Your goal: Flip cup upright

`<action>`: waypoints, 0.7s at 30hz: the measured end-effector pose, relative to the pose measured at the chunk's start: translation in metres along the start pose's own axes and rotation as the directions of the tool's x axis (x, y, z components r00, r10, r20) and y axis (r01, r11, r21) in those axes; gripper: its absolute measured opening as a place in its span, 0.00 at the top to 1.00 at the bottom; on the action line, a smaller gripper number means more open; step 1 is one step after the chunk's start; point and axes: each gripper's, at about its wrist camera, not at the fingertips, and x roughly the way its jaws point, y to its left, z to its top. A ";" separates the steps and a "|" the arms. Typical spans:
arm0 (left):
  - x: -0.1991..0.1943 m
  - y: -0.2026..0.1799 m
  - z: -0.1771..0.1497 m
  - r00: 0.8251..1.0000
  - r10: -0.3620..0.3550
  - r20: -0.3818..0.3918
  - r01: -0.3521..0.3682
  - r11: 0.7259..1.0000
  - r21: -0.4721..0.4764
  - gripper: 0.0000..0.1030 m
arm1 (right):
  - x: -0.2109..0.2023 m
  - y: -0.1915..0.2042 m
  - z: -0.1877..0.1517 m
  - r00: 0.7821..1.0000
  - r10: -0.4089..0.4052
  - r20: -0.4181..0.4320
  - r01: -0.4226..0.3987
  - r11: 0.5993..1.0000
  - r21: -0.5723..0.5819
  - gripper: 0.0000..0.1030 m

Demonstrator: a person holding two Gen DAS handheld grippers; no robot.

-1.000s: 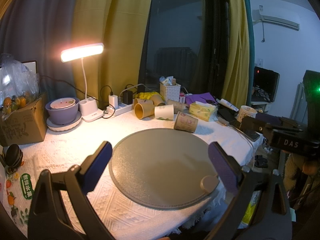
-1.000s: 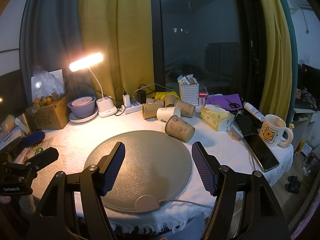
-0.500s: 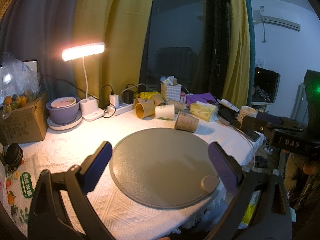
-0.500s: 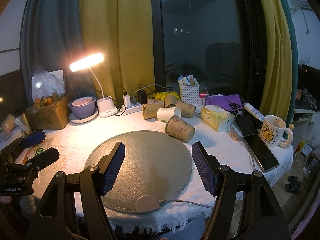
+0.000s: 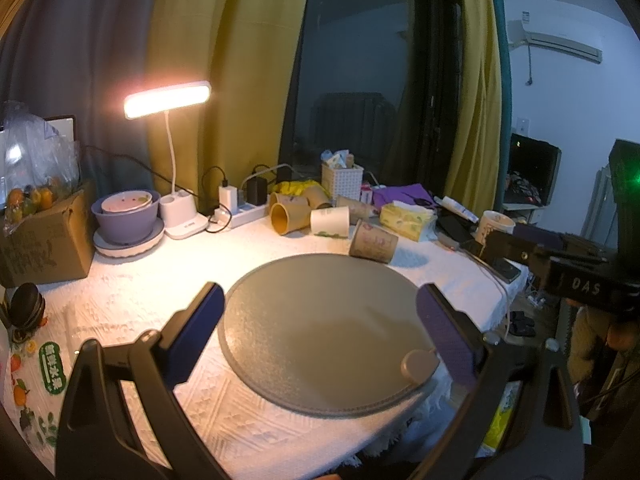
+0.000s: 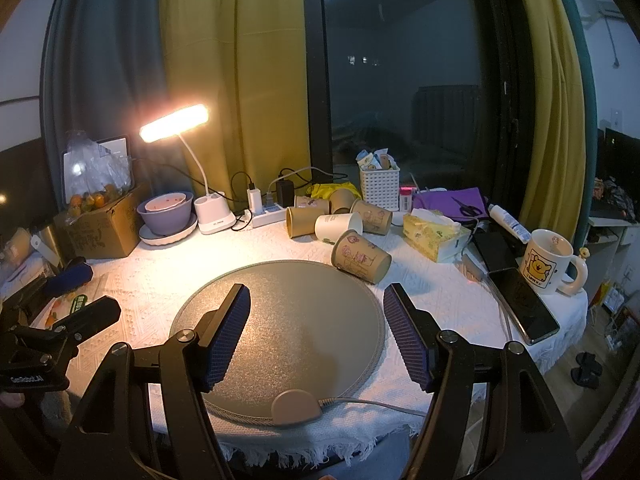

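Note:
A brown paper cup [image 6: 361,256] with pink prints lies on its side at the far right edge of the round grey mat [image 6: 280,320]; it also shows in the left wrist view [image 5: 374,241]. Several more paper cups [image 6: 316,216] lie on their sides behind it. My right gripper [image 6: 316,332] is open and empty, above the near half of the mat. My left gripper [image 5: 320,328] is open and empty, above the mat [image 5: 320,328] from the left side. Both are well short of the cups.
A lit desk lamp [image 6: 176,122], a purple bowl [image 6: 164,212], a power strip [image 6: 268,216] and a cardboard box [image 6: 100,232] stand at back left. A white basket [image 6: 379,186], a tissue pack [image 6: 434,234], a phone [image 6: 520,308] and a mug [image 6: 548,260] are at right.

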 end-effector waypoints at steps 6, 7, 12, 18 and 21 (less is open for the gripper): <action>0.000 -0.001 -0.007 1.000 -0.001 -0.006 0.001 1.000 -0.004 0.05 | 0.003 0.003 0.001 1.000 0.003 0.004 -0.003 1.000 -0.002 0.30; 0.001 -0.001 -0.006 1.000 -0.001 -0.008 0.001 1.000 -0.004 0.05 | 0.002 0.003 0.001 1.000 0.003 0.005 -0.003 1.000 -0.001 0.30; 0.016 -0.002 -0.002 0.999 -0.017 -0.037 0.018 1.000 0.008 0.05 | 0.004 0.003 0.003 1.000 0.010 0.009 -0.010 1.000 -0.006 0.30; 0.040 -0.002 0.007 0.997 -0.030 -0.064 0.032 0.999 0.030 0.05 | 0.027 -0.002 0.013 0.999 0.033 -0.004 -0.033 0.999 -0.005 0.30; 0.056 0.003 0.014 0.996 -0.036 -0.084 0.039 0.999 0.028 0.05 | 0.041 -0.005 0.015 0.999 0.041 -0.026 -0.041 0.999 -0.004 0.30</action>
